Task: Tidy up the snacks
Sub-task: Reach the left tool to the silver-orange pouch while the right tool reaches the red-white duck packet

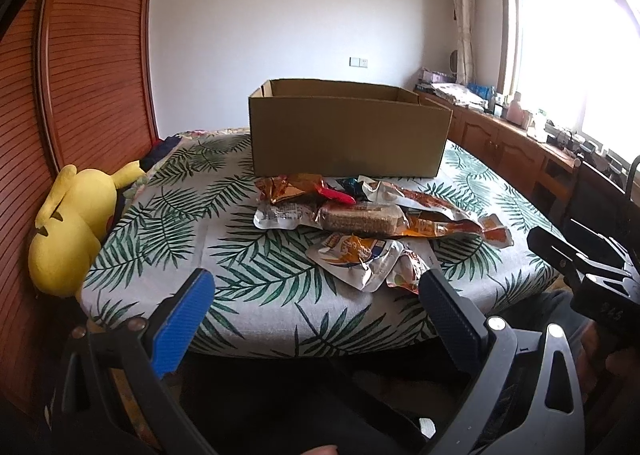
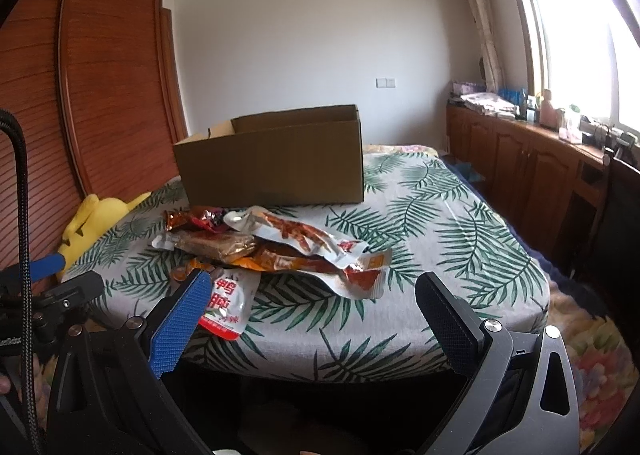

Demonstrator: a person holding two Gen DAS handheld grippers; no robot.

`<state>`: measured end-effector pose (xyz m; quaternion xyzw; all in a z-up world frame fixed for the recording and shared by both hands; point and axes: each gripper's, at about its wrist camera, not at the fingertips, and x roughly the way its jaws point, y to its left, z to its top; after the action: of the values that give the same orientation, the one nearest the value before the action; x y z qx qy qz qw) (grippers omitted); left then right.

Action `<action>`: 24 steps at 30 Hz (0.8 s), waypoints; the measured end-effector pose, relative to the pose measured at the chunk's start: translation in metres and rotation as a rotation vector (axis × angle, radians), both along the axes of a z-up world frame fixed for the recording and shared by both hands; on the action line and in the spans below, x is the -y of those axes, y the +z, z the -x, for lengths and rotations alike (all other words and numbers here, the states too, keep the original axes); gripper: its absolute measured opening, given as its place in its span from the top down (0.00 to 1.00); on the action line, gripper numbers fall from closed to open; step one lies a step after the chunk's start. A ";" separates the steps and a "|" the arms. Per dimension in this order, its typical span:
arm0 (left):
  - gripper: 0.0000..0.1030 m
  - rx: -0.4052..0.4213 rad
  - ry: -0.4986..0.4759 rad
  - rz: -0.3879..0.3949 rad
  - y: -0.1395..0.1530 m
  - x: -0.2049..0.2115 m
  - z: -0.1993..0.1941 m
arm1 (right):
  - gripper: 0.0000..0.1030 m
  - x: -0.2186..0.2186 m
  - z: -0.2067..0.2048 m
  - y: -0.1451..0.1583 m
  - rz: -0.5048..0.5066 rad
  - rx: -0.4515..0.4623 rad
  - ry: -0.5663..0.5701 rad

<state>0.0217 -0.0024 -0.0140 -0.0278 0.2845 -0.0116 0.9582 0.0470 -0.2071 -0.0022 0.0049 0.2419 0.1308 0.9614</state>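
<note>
Both grippers' fingers [image 1: 200, 295] spread wide, empty; snack pile [image 1: 372, 223] lies just beyond them.

box [image 1: 348, 135] inside: hidden behind its near wall
lowest snack packets [image 1: 360, 223]: partly covered by those above
plush toy [image 2: 94, 223]: partly hidden

Daylight is pouring in through the window [image 1: 576, 55] on the right, blowing out to white glare in both views. The white wall [image 2: 304, 55] is glowing softly, while the foreground under the bed's edge is sinking into deep shadow. Fisheye distortion is bending the wardrobe [image 1: 92, 67] and darkening the corners.
</note>
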 end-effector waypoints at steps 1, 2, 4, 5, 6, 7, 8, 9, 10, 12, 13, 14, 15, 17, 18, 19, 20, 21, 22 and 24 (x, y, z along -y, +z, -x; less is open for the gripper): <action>0.01 -0.005 -0.006 0.000 -0.001 0.000 -0.002 | 0.00 -0.001 -0.002 -0.001 0.005 -0.003 0.003; 0.01 -0.010 -0.012 0.002 -0.003 0.000 -0.004 | 0.00 -0.001 -0.003 -0.003 0.007 -0.008 0.010; 0.01 -0.024 -0.023 0.007 -0.007 0.001 -0.010 | 0.00 -0.002 -0.008 -0.005 0.007 -0.020 0.028; 0.01 -0.032 -0.028 0.009 -0.009 0.001 -0.013 | 0.00 -0.004 -0.011 -0.007 0.011 -0.029 0.035; 0.01 -0.038 -0.033 0.011 -0.011 0.001 -0.016 | 0.00 -0.005 -0.014 -0.008 0.012 -0.033 0.041; 0.01 -0.045 -0.037 0.011 -0.013 0.001 -0.019 | 0.02 -0.006 -0.017 -0.009 0.013 -0.040 0.056; 0.02 -0.052 -0.041 0.011 -0.015 0.001 -0.022 | 0.03 -0.008 -0.021 -0.011 0.014 -0.048 0.073; 0.02 -0.061 -0.045 0.013 -0.017 0.001 -0.026 | 0.04 -0.011 -0.025 -0.013 0.016 -0.060 0.090; 0.02 -0.068 -0.050 0.017 -0.019 0.000 -0.029 | 0.06 -0.014 -0.030 -0.015 0.013 -0.077 0.114; 0.02 -0.075 -0.056 0.024 -0.021 -0.001 -0.036 | 0.10 -0.019 -0.036 -0.018 -0.001 -0.112 0.163; 0.02 -0.075 -0.060 0.026 -0.021 -0.001 -0.039 | 0.12 -0.022 -0.039 -0.019 -0.006 -0.126 0.185; 0.02 -0.078 -0.064 0.027 -0.022 -0.002 -0.042 | 0.14 -0.028 -0.042 -0.022 -0.004 -0.143 0.218; 0.02 -0.084 -0.067 0.026 -0.023 -0.003 -0.046 | 0.17 -0.031 -0.044 -0.024 0.003 -0.152 0.234; 0.03 -0.094 -0.089 0.028 -0.024 -0.002 -0.054 | 0.19 -0.042 -0.046 -0.028 0.027 -0.168 0.262; 0.03 -0.102 -0.101 0.026 -0.025 -0.001 -0.058 | 0.19 -0.046 -0.047 -0.030 0.042 -0.171 0.269; 0.05 -0.115 -0.116 0.024 -0.027 0.001 -0.063 | 0.19 -0.048 -0.046 -0.032 0.049 -0.171 0.273; 0.05 -0.133 -0.135 0.025 -0.029 0.003 -0.069 | 0.19 -0.050 -0.046 -0.033 0.052 -0.174 0.278; 0.06 -0.150 -0.149 0.025 -0.031 0.004 -0.074 | 0.19 -0.052 -0.046 -0.034 0.053 -0.180 0.284; 0.07 -0.165 -0.161 0.026 -0.033 0.006 -0.079 | 0.20 -0.053 -0.046 -0.036 0.056 -0.184 0.288; 0.08 -0.182 -0.178 0.024 -0.035 0.009 -0.085 | 0.21 -0.053 -0.046 -0.038 0.068 -0.189 0.294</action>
<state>0.1069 -0.0116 -0.0494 -0.0146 0.3714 -0.0973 0.9233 0.0928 -0.1536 -0.0400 -0.0508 0.3336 0.2605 0.9046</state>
